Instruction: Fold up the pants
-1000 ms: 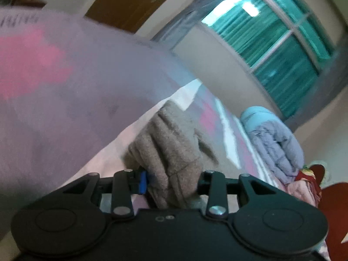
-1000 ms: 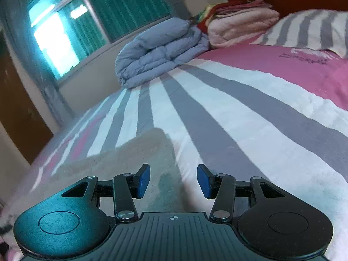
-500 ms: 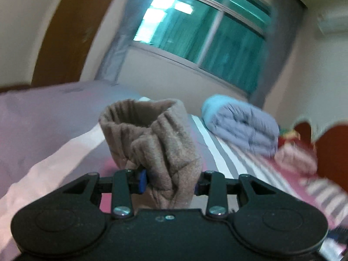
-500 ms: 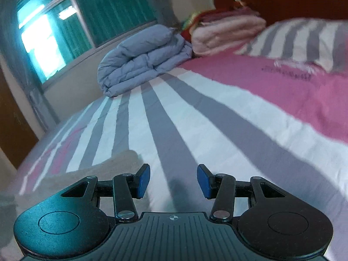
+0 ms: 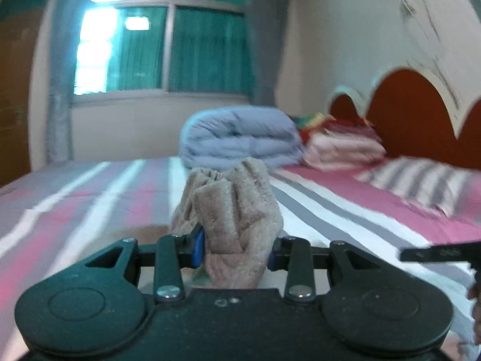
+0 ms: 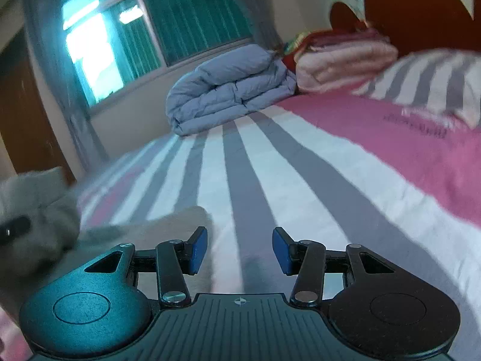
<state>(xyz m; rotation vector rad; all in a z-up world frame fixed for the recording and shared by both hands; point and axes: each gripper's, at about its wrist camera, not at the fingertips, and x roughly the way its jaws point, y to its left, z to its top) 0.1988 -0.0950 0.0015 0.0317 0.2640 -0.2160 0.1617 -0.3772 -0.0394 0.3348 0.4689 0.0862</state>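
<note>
The beige fleece pants [image 5: 237, 207] stand bunched up between the blue pads of my left gripper [image 5: 236, 246], which is shut on them above the striped bed sheet [image 5: 330, 219]. In the right wrist view another part of the pants [image 6: 174, 225] lies flat on the sheet just left of my right gripper [image 6: 239, 249], which is open with nothing between its fingers. At that view's left edge a blurred, lifted bunch of the pants [image 6: 39, 198] hangs above the bed.
A folded blue-grey duvet [image 5: 240, 135] lies at the far side of the bed under the window. Folded pink blankets [image 5: 345, 147] and a striped pillow [image 5: 421, 183] lie by the red headboard [image 5: 415, 114]. A dark bar [image 5: 439, 252] juts in at the right edge.
My left gripper has swung across the bed with the pants in its grip and rolled level. The lifted bunch has come into the right wrist view at the left. The right gripper has hardly moved.
</note>
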